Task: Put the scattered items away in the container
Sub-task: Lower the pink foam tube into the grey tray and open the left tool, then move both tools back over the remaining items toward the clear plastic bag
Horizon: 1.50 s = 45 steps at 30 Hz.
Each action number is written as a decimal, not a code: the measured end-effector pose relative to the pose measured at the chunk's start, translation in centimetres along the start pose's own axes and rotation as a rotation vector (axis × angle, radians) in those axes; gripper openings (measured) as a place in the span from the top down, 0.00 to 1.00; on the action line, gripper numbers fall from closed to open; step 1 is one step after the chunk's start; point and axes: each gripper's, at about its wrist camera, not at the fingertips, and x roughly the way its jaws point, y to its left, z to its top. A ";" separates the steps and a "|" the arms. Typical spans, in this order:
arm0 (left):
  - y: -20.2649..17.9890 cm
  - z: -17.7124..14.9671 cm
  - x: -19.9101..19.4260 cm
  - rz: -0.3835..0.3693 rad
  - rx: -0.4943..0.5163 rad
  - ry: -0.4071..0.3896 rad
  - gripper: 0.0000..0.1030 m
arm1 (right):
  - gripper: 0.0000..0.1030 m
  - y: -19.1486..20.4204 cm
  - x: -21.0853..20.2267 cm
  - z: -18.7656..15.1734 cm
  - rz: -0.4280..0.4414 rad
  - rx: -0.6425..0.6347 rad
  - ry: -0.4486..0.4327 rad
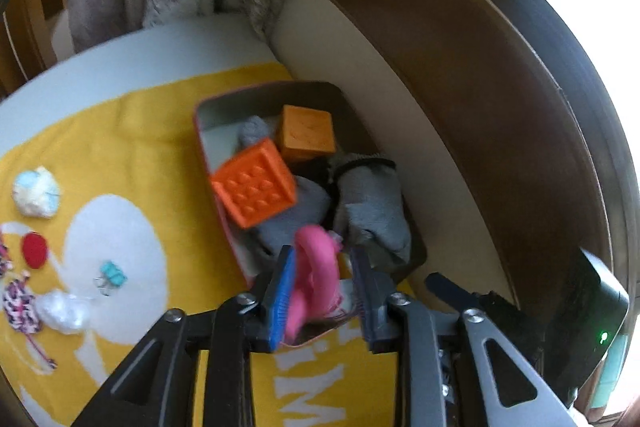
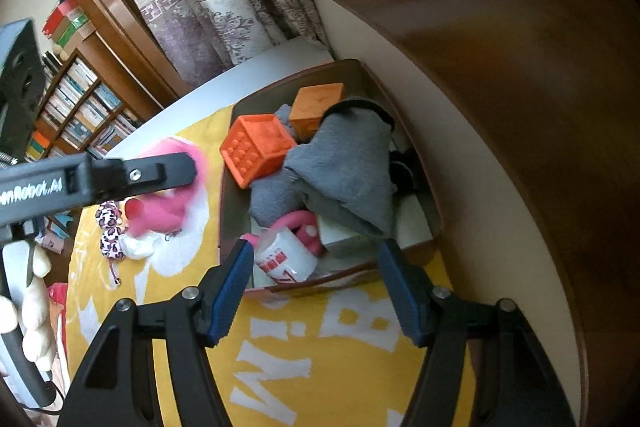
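A rectangular container [image 1: 208, 103] [image 2: 434, 203] lies on the yellow cloth by the wall. It holds two orange cubes [image 1: 254, 183] [image 2: 256, 145], grey socks [image 1: 372, 199] [image 2: 344, 163], a pink item and a white roll [image 2: 286, 259]. My left gripper [image 1: 324, 263] is shut on a pink toy [image 1: 316, 267] above the container's near end; it also shows in the right wrist view [image 2: 176, 167]. My right gripper [image 2: 316, 255] is open and empty at the container's near edge.
On the cloth to the left lie a white-blue ball [image 1: 36, 191], a red disc [image 1: 35, 250], a teal clip [image 1: 113, 274], a white wad [image 1: 64, 311] and a leopard-print band [image 2: 110, 229]. Curtains, a bookshelf [image 2: 76, 111] and a wooden wall panel stand behind.
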 end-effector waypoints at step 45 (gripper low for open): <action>24.4 -8.8 -12.9 0.209 -0.370 -0.140 0.39 | 0.33 18.2 5.0 -1.2 0.115 -0.197 0.077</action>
